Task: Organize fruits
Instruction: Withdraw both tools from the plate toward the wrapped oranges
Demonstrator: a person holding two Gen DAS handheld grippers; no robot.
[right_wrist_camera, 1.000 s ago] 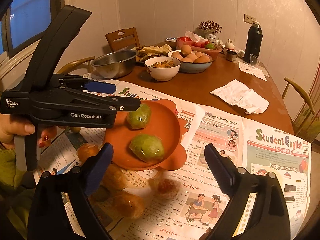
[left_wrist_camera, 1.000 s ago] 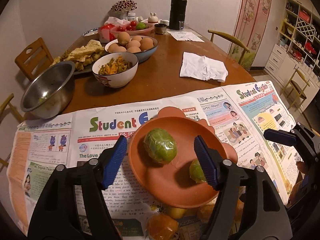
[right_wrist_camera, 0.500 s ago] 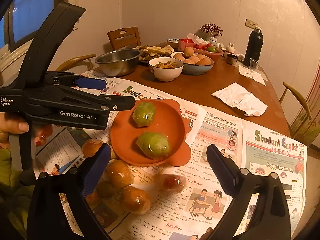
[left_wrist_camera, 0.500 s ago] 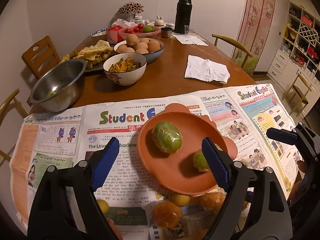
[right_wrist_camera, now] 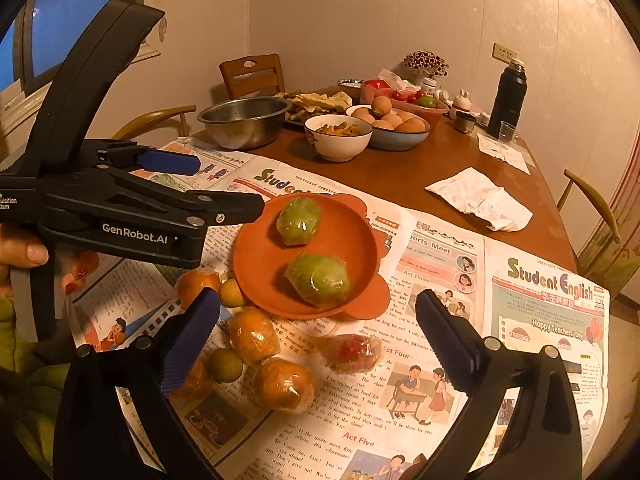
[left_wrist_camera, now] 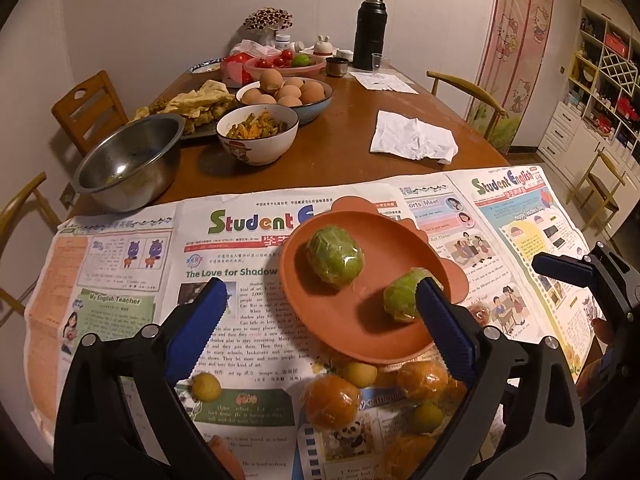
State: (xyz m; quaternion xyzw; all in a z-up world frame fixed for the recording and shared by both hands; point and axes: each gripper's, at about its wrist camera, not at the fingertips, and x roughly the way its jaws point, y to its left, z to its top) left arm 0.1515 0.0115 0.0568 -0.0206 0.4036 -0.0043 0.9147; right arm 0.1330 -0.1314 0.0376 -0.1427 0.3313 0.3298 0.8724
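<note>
An orange plate [left_wrist_camera: 360, 332] [right_wrist_camera: 356, 248] lies on newspaper and holds two green wrapped fruits [left_wrist_camera: 335, 262] [right_wrist_camera: 318, 280]. Several wrapped oranges [left_wrist_camera: 331, 400] [right_wrist_camera: 253, 334], small yellow-green fruits [left_wrist_camera: 206, 386] [right_wrist_camera: 225, 365] and a red wrapped fruit [right_wrist_camera: 352, 352] lie in front of the plate. My left gripper [left_wrist_camera: 320, 328] is open and empty, above the plate's near side. My right gripper [right_wrist_camera: 316, 344] is open and empty, above the loose fruit. The left gripper also shows in the right wrist view [right_wrist_camera: 200, 188].
Newspaper [left_wrist_camera: 120, 280] covers the near table. Behind it stand a steel bowl [left_wrist_camera: 128, 164], a white food bowl [left_wrist_camera: 258, 134], a bowl of eggs [left_wrist_camera: 288, 92], a tissue [left_wrist_camera: 412, 140] and a black thermos [left_wrist_camera: 370, 32]. Chairs ring the table.
Both grippers have drawn back and up from the plate, still open. More of the loose oranges in front of the plate came into view. The fruits have not moved.
</note>
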